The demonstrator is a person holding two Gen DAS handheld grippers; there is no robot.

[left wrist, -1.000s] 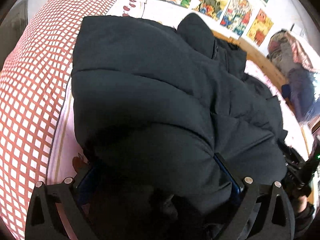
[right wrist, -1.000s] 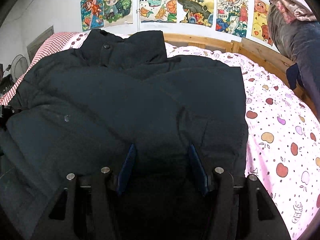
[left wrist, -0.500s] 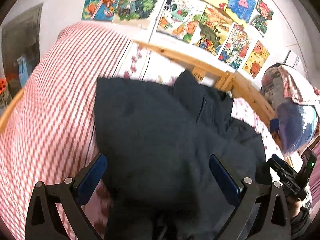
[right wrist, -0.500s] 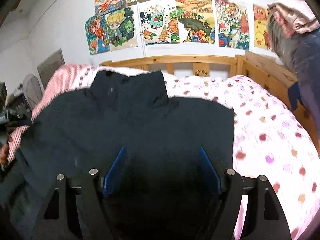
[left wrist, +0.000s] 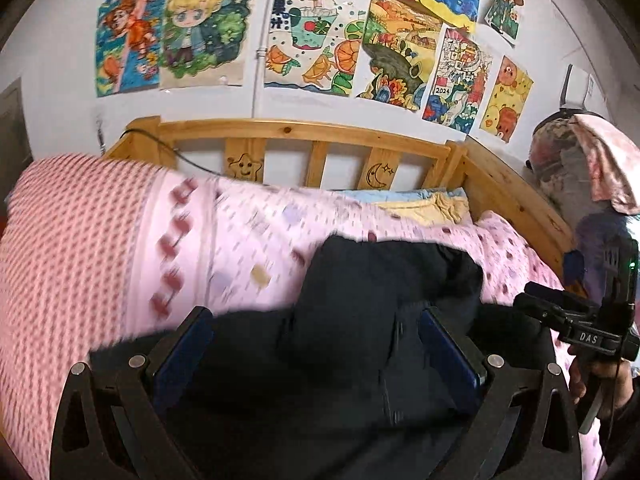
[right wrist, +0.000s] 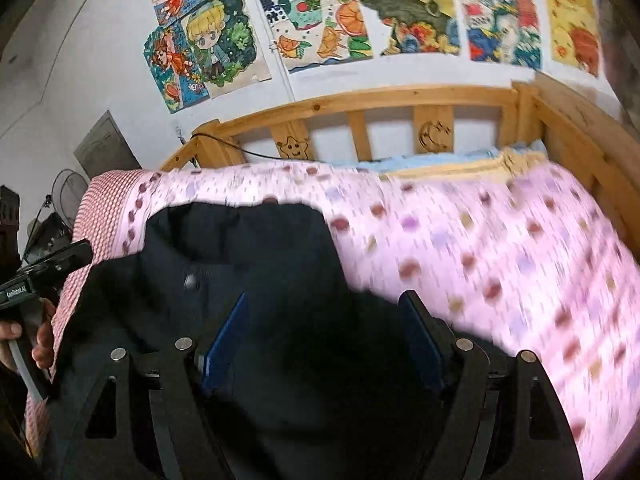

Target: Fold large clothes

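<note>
A large black padded jacket (left wrist: 360, 320) lies on the pink bed, its collar and a snap button (right wrist: 191, 281) towards the headboard. My left gripper (left wrist: 314, 316) is open, its blue pads (left wrist: 184, 352) wide apart low over the jacket's left part. In the right wrist view my right gripper (right wrist: 325, 298) is open too, and the dark cloth (right wrist: 260, 248) lies between and under its fingers. Each view shows the other gripper held in a hand: the right one (left wrist: 580, 330) and the left one (right wrist: 40, 270). Whether the fingers touch the cloth is hidden.
A pink fruit-print duvet (right wrist: 500, 248) covers the bed, with a red checked blanket (left wrist: 60, 240) on the left. The wooden headboard (left wrist: 312, 136) and side rail (left wrist: 516, 196) close off the far end and right. Clothes are piled (left wrist: 592, 164) at the right; a fan (right wrist: 70, 196) stands on the left.
Both views have swung up from the jacket towards the headboard and posters. The jacket now fills only the lower part of each view. The bedding is blurred by motion.
</note>
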